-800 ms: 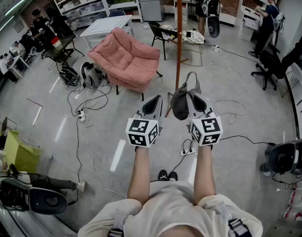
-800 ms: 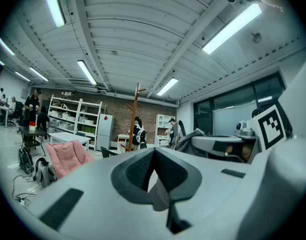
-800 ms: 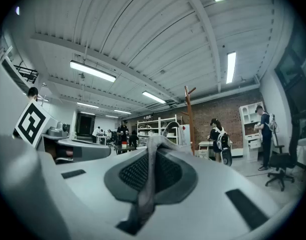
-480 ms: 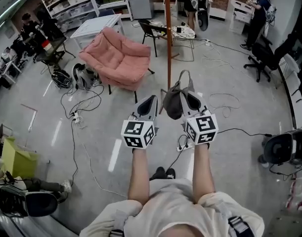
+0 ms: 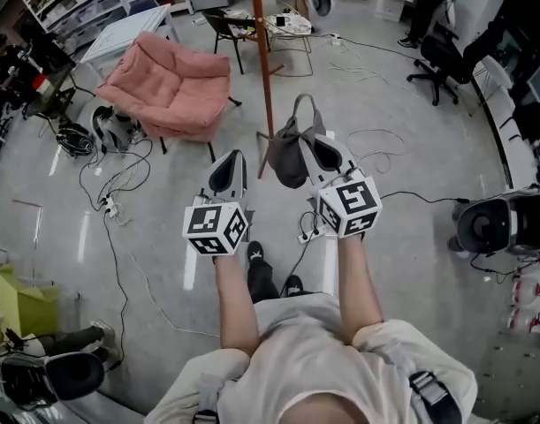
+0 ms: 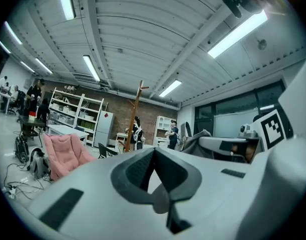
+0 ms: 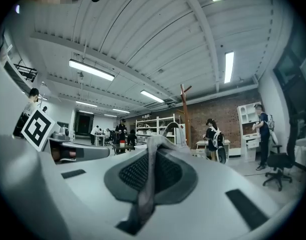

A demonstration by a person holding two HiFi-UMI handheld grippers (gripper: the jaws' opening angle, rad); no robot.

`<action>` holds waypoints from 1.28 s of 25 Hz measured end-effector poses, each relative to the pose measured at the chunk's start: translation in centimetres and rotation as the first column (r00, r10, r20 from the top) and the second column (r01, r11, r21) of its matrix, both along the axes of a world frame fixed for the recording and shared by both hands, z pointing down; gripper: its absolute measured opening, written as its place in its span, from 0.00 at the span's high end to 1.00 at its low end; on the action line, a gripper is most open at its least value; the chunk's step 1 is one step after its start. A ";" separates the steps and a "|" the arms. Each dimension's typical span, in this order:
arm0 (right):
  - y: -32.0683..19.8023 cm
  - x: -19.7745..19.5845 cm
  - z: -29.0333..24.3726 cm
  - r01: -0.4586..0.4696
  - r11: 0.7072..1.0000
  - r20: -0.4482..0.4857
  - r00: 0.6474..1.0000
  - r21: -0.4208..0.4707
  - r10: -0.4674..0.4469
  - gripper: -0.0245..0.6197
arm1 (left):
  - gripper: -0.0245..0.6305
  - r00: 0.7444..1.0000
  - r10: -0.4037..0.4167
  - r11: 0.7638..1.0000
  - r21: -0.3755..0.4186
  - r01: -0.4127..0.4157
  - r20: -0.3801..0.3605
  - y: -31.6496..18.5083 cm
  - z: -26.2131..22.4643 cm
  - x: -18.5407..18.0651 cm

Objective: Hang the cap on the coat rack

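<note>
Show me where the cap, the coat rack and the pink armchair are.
cap (image 5: 285, 161): head view, on its dark crown fabric.
coat rack (image 5: 260, 47): head view, on the wooden pole.
pink armchair (image 5: 168, 87): head view, on the seat cushion.

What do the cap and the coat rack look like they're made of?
Cap: soft grey fabric, matte; it sags and creases where it hangs.
Coat rack: probably wood, reddish-brown and smooth, with pegs branching at the top; painted metal can't be ruled out.
</note>
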State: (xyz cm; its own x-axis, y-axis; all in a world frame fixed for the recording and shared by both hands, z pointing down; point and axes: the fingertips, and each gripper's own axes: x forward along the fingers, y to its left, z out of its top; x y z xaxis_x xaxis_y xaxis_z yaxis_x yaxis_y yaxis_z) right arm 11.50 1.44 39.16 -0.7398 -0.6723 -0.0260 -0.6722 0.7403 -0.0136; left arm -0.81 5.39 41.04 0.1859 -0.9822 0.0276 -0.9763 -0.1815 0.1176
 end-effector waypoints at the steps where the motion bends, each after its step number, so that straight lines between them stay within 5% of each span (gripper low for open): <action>1: -0.2 0.2 0.2 -0.001 1.000 0.001 1.000 -0.003 0.001 0.95 | 0.95 1.000 0.006 1.000 -0.003 -0.006 0.005 -0.4 0.2 0.1; 21: -11.1 -8.6 0.9 -0.114 0.992 -0.008 0.994 -0.045 0.113 0.95 | 0.95 0.991 0.133 0.990 -0.040 -0.132 0.023 -13.3 1.0 -11.1; 32: -13.9 -12.6 0.7 -0.155 0.988 0.004 0.988 -0.026 0.156 0.95 | 0.95 0.984 0.177 0.984 -0.022 -0.176 0.035 -16.2 0.7 -14.9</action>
State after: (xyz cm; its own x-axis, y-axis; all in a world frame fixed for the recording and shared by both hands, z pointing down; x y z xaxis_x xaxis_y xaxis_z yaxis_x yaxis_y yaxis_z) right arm -1.07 -12.46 39.82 -0.6262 -0.7796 -0.0114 -0.7789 0.6261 -0.0350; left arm -15.69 -10.80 41.75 0.3551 -0.9332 0.0554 -0.9328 -0.3498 0.0871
